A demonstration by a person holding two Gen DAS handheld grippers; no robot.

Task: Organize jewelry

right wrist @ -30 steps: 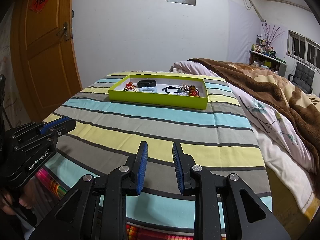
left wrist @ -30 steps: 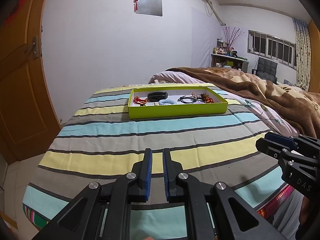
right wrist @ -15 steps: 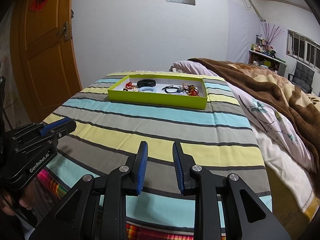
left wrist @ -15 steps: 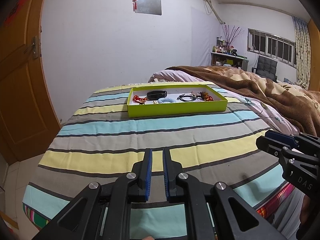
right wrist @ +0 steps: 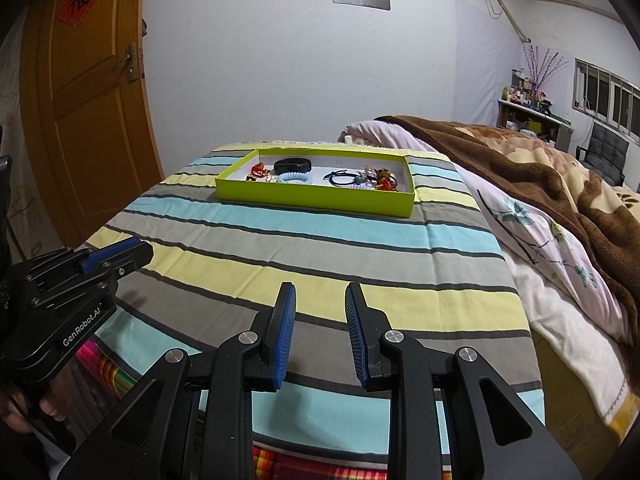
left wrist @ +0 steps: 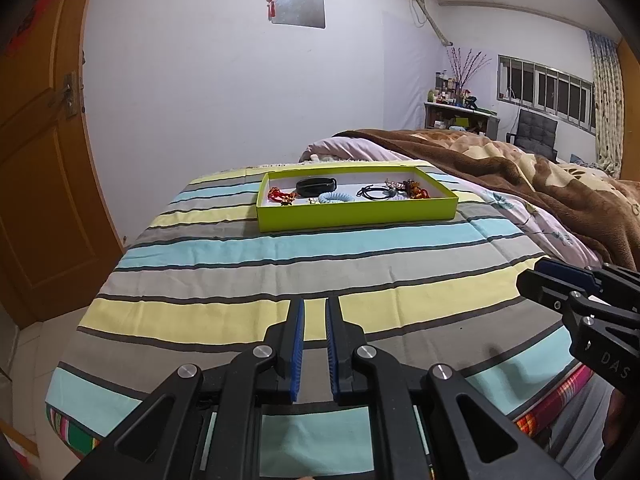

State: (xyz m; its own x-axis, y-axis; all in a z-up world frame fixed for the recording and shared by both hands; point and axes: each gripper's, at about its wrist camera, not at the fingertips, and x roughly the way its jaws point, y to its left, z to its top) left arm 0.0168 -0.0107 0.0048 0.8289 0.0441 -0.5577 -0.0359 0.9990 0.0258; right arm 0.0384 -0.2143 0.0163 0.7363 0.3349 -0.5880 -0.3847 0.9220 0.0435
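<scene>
A lime-green tray [left wrist: 356,216] [right wrist: 316,200] lies at the far end of the striped cloth. Inside it are a black band [left wrist: 316,186] [right wrist: 292,166], a light-blue coil hair tie [left wrist: 336,197] [right wrist: 294,179], a red charm [left wrist: 280,195] [right wrist: 258,171], black hair ties [left wrist: 374,192] [right wrist: 344,178] and a tangle of red-brown charms [left wrist: 412,191] [right wrist: 384,178]. My left gripper [left wrist: 315,306] hovers over the near stripes, its jaws a narrow gap apart and empty. My right gripper [right wrist: 320,288] is wider open, also empty. Both are well short of the tray.
The striped cloth [right wrist: 360,248] drops off at its near and left edges. A brown blanket [right wrist: 560,184] and floral sheet [right wrist: 560,264] lie to the right. A wooden door [right wrist: 88,100] stands at left, and a white wall rises behind the tray. A hand holds the left gripper's handle [right wrist: 48,404].
</scene>
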